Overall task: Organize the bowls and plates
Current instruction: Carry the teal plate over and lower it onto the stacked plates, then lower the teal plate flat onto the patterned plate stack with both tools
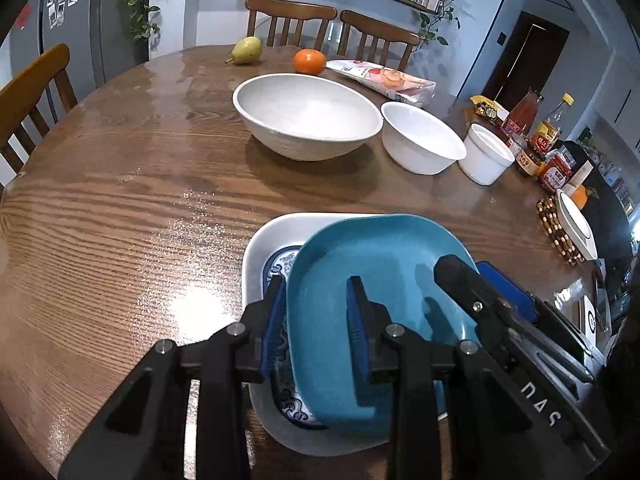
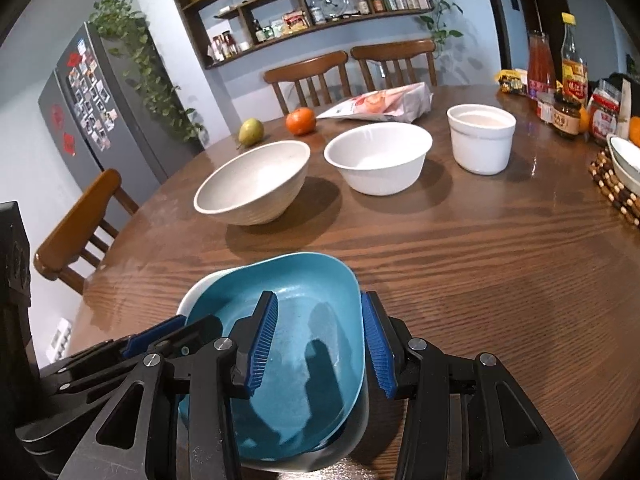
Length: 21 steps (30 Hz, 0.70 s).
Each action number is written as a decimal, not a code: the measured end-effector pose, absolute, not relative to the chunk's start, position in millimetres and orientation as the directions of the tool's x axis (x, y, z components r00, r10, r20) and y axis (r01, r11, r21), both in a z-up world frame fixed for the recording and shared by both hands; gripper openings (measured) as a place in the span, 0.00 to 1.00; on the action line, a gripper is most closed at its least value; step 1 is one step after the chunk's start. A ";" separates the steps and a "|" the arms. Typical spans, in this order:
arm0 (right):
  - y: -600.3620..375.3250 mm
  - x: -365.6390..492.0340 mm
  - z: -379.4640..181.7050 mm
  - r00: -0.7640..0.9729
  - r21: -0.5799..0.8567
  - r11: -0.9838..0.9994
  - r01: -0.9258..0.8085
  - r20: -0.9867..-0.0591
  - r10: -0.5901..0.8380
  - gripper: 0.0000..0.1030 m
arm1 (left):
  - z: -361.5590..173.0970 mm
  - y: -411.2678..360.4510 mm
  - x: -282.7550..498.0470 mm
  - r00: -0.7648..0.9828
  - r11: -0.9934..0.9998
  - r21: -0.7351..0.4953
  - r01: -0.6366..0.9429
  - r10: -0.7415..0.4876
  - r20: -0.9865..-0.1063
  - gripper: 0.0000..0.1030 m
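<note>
A teal square plate (image 1: 380, 256) (image 2: 288, 280) hangs just over a white plate (image 1: 256, 264) (image 2: 192, 296) that carries a blue-patterned plate (image 1: 276, 264), near the table's front edge. My left gripper (image 1: 316, 320) is shut on the teal plate's left rim, one pad inside and one outside. On the opposite rim my right gripper (image 2: 320, 340) is shut the same way, and it also shows from the side in the left wrist view (image 1: 474, 270). Farther back stand a large white bowl (image 1: 306, 116) (image 2: 252, 182), a smaller white bowl (image 1: 420, 136) (image 2: 378, 158) and a white cup-shaped bowl (image 1: 486, 154) (image 2: 480, 138).
A pear (image 1: 246, 50), an orange (image 1: 309, 61) and a snack bag (image 1: 384, 80) lie at the far side. Bottles and jars (image 2: 560, 80) crowd the right edge beside a beaded trivet (image 1: 558, 228) bearing a white dish. Wooden chairs (image 2: 76, 232) ring the round table (image 1: 120, 200).
</note>
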State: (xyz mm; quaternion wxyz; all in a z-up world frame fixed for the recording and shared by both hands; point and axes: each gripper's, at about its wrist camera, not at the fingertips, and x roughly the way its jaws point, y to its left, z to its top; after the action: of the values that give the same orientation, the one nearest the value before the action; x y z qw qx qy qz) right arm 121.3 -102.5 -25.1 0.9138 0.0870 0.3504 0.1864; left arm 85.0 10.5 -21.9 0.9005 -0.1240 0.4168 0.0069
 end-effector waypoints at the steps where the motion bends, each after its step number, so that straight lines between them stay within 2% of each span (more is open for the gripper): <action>1: -101.8 121.3 -24.9 0.686 0.287 0.916 -0.279 -0.608 0.399 0.46 | -21.9 10.1 84.8 0.652 0.970 -0.215 -0.114 -0.090 -0.753 0.27; 21: -97.7 119.4 -30.9 0.698 0.232 0.941 -0.246 -0.631 0.338 0.46 | -27.7 8.1 90.2 0.636 0.978 -0.175 -0.109 -0.067 -0.769 0.27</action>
State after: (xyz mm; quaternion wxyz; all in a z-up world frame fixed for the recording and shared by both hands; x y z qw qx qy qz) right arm 119.4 -97.7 -30.9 0.9192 0.0650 0.3544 0.1589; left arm 90.2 8.1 -27.7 0.8985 -0.1033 0.4265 0.0119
